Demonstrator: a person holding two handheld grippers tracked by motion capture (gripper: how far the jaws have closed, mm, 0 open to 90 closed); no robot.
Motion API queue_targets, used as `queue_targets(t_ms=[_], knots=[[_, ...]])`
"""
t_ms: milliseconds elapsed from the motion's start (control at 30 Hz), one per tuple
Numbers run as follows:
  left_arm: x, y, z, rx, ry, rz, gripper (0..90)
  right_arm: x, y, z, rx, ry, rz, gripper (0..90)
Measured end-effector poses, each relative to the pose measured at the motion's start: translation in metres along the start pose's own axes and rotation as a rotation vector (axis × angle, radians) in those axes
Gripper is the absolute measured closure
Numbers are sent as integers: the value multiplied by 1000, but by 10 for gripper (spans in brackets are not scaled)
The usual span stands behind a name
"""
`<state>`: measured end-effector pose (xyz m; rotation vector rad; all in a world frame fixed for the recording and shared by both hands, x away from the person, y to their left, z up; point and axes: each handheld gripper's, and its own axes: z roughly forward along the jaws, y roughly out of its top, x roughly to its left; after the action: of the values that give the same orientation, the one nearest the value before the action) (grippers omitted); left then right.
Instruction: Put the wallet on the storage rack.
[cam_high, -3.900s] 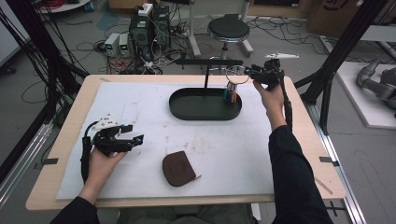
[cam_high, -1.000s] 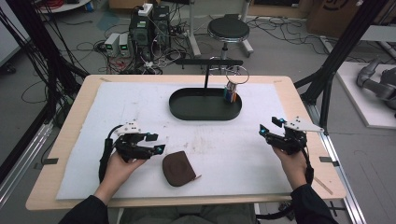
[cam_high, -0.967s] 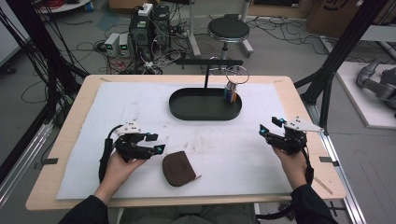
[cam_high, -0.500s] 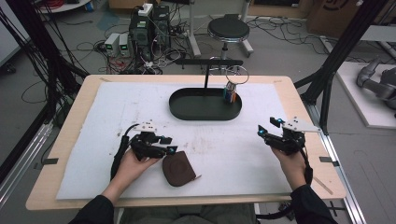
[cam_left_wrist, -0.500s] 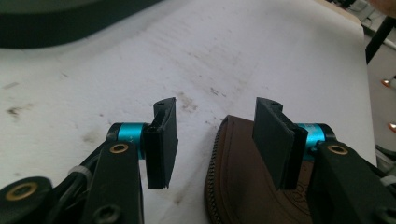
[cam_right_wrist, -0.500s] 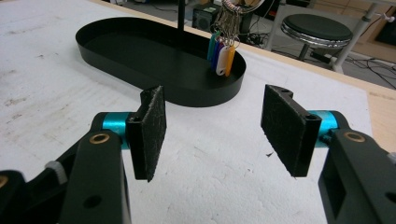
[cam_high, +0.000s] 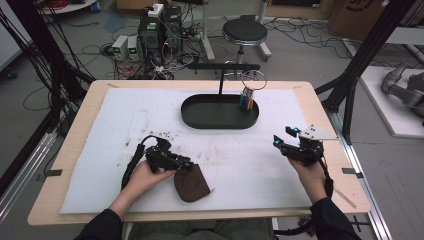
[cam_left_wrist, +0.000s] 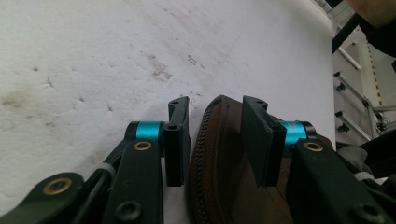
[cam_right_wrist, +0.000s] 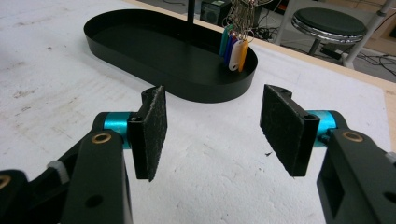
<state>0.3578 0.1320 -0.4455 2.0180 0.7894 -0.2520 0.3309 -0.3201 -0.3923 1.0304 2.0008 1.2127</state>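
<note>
The brown leather pouch with stitched edge (cam_left_wrist: 224, 158) lies flat on the white padded mat (cam_high: 150, 115) that covers the desk (cam_high: 320, 100), at the near side of it. In the left gripper view the pouch is cut off by the lower edge and partly hidden behind the right-hand finger, so its full outline cannot be made out there. In the high view its rounded body (cam_high: 191, 183) shows whole, its long axis running from the left gripper's fingertips toward the person, with a small tab sticking out at its right side.

The left gripper (cam_high: 181, 164) sits low over the mat, and its black fingers (cam_left_wrist: 177, 140) straddle the far end of the pouch: one finger stands on the mat just beside the stitched rim, the other over the leather. The fingers have just been closing, with the pouch end between them. A narrow gap shows between the left-hand finger and the rim, and whether the other pad already presses the leather is hard to tell.

The right gripper (cam_high: 284, 138) is held well apart from the pouch at the right side of the mat, its fingers (cam_right_wrist: 152, 130) spread with nothing between them. Beyond those fingers lies a black oval metal tray (cam_right_wrist: 140, 60), and a bunch of coloured plastic key tags (cam_right_wrist: 233, 49) hangs at its far end.
</note>
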Motion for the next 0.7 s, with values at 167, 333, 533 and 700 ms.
queue_targets(t_ms=[167, 333, 533, 700], knots=[[-3, 0, 0, 1, -30, 14, 765, -1, 0, 0, -1, -1, 0, 424], [-7, 0, -2, -16, -7, 47, 814, -1, 0, 0, -3, -4, 5, 427], [-15, 2, -10, -130, 32, 106, 849, 0, 1, -1, -12, -10, 2, 432], [-21, 4, -25, -272, 68, 163, 860, 0, 2, -2, -21, -18, 5, 437]])
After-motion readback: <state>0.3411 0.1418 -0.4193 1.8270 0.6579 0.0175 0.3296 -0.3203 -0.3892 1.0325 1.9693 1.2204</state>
